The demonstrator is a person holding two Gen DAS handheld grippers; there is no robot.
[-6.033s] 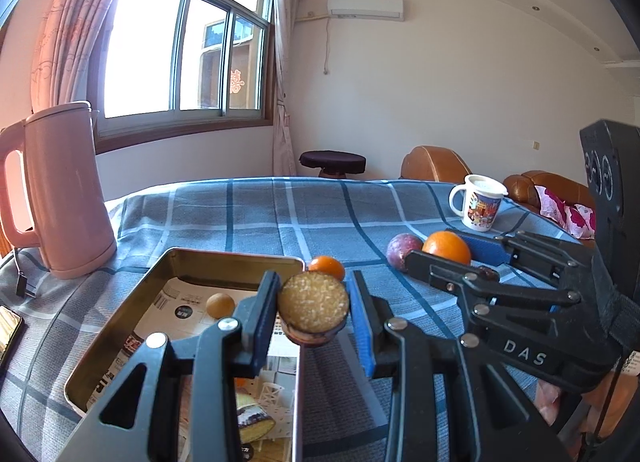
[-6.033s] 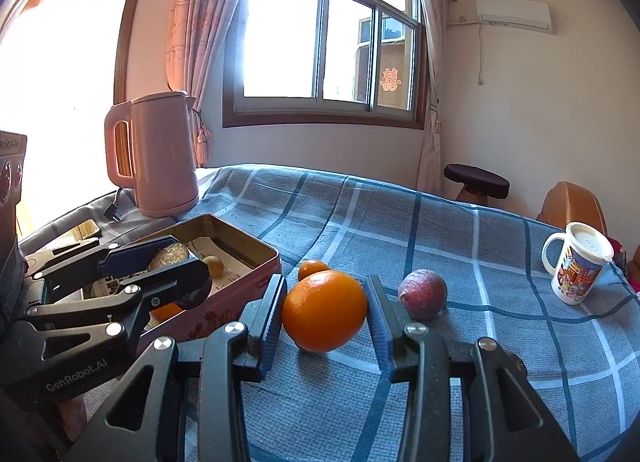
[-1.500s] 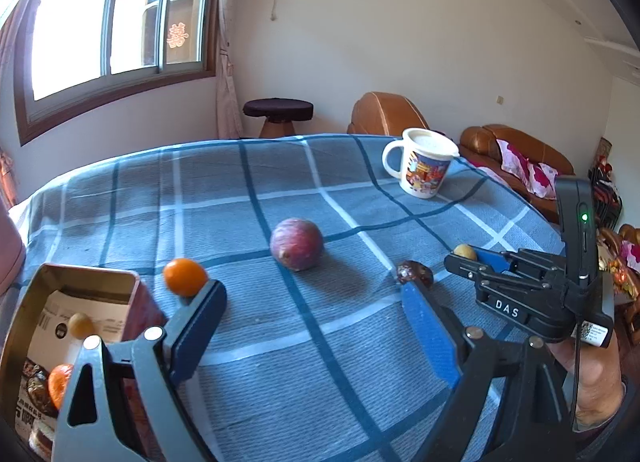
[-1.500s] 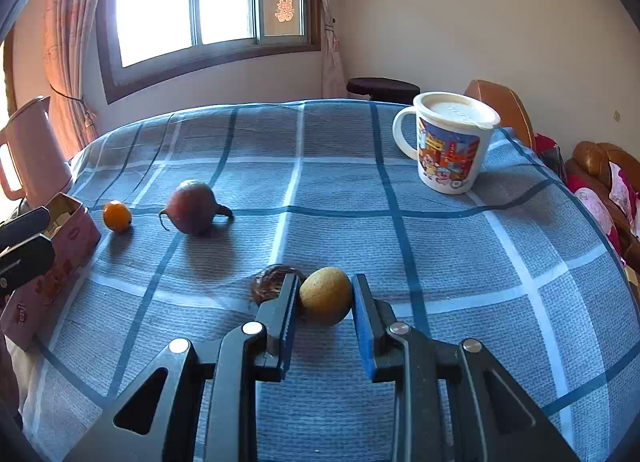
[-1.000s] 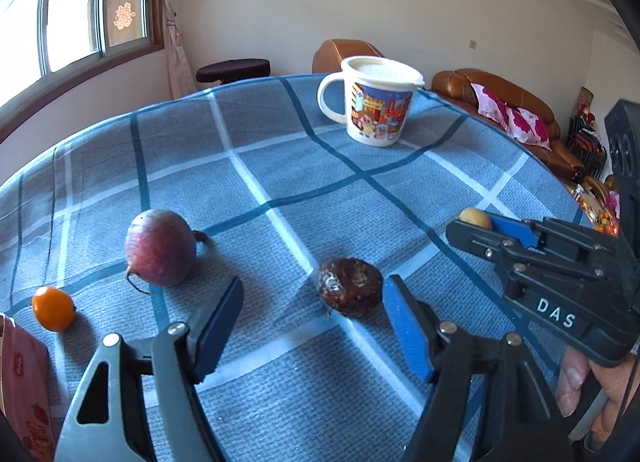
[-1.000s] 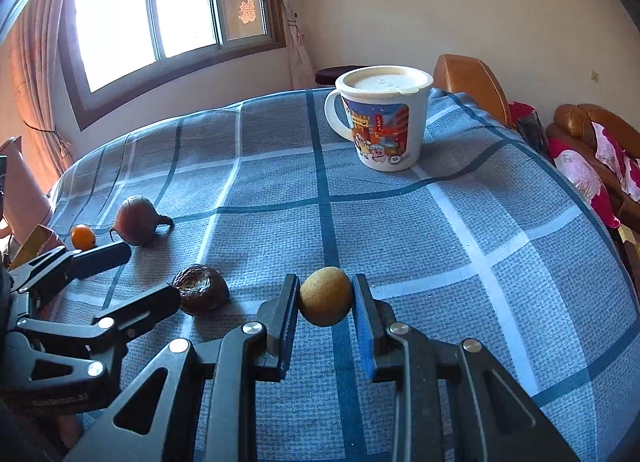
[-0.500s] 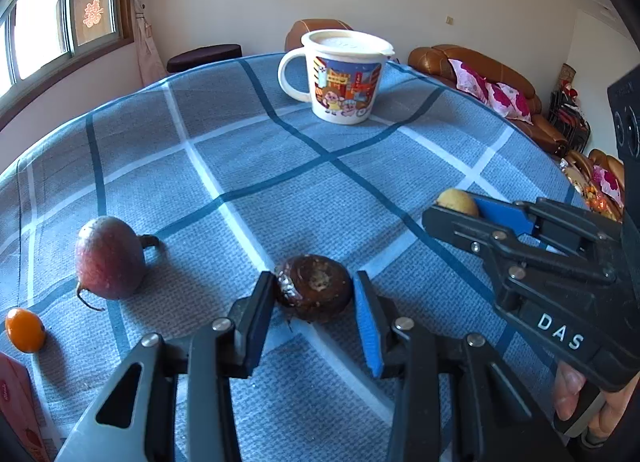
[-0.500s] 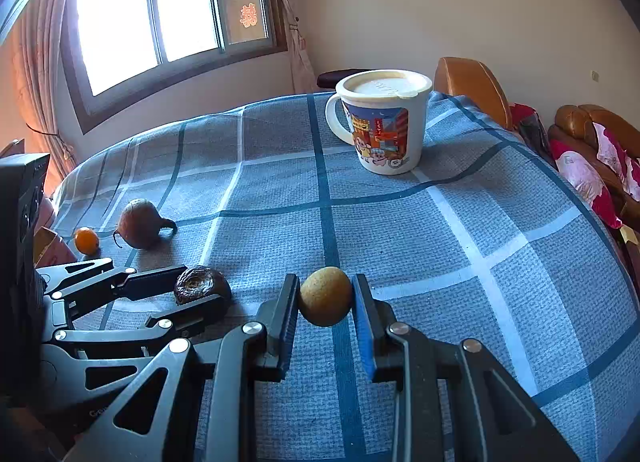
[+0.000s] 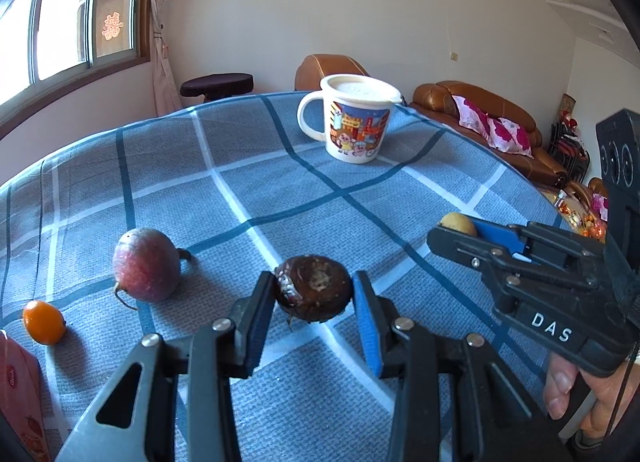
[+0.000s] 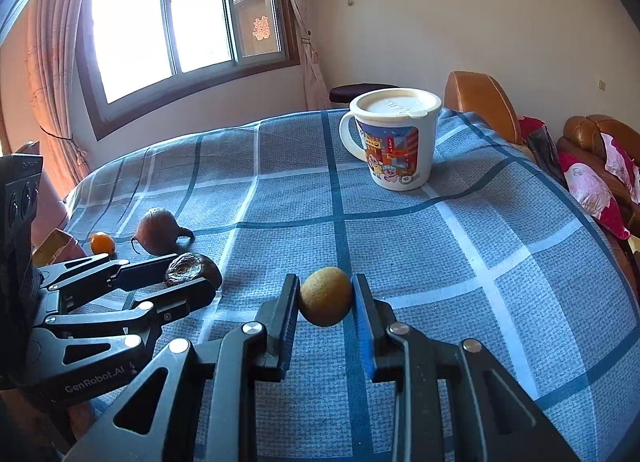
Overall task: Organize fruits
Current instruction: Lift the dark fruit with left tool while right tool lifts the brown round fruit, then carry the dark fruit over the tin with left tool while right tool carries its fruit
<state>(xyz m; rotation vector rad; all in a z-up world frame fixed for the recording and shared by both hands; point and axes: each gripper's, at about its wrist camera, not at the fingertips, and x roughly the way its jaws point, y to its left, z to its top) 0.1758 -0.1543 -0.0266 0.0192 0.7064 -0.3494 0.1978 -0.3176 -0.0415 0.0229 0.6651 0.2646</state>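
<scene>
My left gripper (image 9: pixel 314 300) is shut on a dark brown wrinkled fruit (image 9: pixel 314 288) and holds it just above the blue checked cloth; the fruit also shows in the right wrist view (image 10: pixel 192 268). My right gripper (image 10: pixel 325 296) is shut on a small yellow-brown fruit (image 10: pixel 325 296), held to the right of the left gripper; it also shows in the left wrist view (image 9: pixel 458 223). A reddish round fruit with a stem (image 9: pixel 146 264) and a small orange fruit (image 9: pixel 43 322) lie on the cloth to the left.
A white cartoon mug with a lid (image 9: pixel 354 124) stands at the back of the table (image 9: pixel 248 182). The corner of a pink tin box (image 9: pixel 18 394) is at the left edge. A sofa (image 9: pixel 480 118) and a stool (image 9: pixel 218 86) are beyond the table.
My left gripper has closed on the dark brown fruit and lifted it a little. My right gripper still holds the yellow-brown fruit in about the same place.
</scene>
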